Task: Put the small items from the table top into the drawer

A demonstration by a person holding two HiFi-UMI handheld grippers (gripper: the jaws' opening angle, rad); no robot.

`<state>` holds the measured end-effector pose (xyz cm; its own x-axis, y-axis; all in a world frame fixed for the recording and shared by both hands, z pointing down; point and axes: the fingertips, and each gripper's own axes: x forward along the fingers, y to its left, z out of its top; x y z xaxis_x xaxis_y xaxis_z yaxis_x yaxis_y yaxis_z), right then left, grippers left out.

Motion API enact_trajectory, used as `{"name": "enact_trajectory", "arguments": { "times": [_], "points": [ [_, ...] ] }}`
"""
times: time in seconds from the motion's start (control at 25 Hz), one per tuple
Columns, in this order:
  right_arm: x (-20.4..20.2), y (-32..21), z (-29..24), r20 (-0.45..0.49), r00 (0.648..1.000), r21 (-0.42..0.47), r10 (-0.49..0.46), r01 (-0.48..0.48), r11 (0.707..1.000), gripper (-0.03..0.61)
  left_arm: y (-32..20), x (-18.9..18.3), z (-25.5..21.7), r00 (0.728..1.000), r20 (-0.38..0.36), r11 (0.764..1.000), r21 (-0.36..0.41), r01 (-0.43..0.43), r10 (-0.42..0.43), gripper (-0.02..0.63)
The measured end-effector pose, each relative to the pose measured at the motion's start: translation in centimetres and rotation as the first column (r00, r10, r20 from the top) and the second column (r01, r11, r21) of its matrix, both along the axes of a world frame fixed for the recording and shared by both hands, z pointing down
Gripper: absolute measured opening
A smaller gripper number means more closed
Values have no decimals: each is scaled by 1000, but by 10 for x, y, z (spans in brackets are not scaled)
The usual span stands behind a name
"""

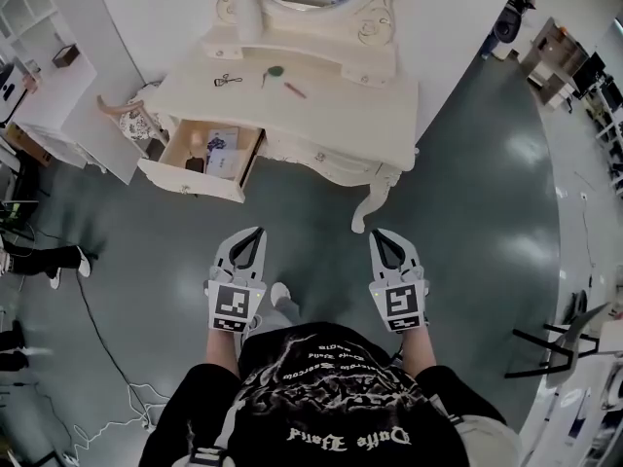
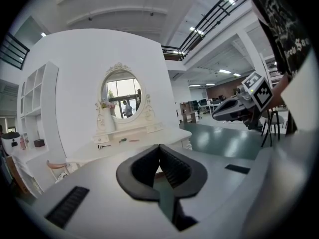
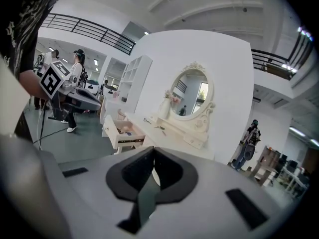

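Head view catches the approach: left gripper (image 1: 255, 233) and right gripper (image 1: 376, 233), jaws pressed together and holding nothing, stand well short of the counter (image 1: 346, 105) at 12 o'clock, where the small items (image 1: 276, 70) lie (drawer (image 1: 177, 149), at 11 o'clock, is already pulled out), so next I'd close in and part one pair over an item.

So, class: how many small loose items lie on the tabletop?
3: black scissor-like tool at left, green item mid-table, reddish stick beside it. The vase may hide more.

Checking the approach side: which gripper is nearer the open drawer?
Left. In the head view the left gripper is below and slightly right of the open drawer; the right gripper is farther right, below the table leg.
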<state>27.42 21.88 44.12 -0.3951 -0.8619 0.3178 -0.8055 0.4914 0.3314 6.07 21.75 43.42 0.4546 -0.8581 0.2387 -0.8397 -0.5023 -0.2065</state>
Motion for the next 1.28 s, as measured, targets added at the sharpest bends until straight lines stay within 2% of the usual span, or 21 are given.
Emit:
{"name": "enact_trajectory", "arguments": {
  "times": [0.32, 0.6, 0.8, 1.12, 1.28],
  "points": [
    [-22, -40, 0, 11, 999, -10, 53, -53, 999, 9, -49, -22, 3, 999, -1, 999, -1, -50, 50, 15],
    [-41, -69, 8, -25, 996, -11, 88, -89, 996, 11, -85, -50, 7, 995, 33, 996, -5, -89, 89, 15],
    [-51, -81, 9, -32, 992, -13, 119, -120, 993, 9, -99, -64, 9, 994, 26, 994, -13, -107, 107, 15],
    [-68, -89, 14, -61, 991, -35, 117, -119, 992, 9, -112, -69, 12, 991, 6, 991, -14, -131, 131, 15],
    [-72, -93, 18, -69, 992, -53, 102, -106, 993, 9, -118, -77, 11, 994, -6, 994, -15, -109, 108, 15]
  ]
}}
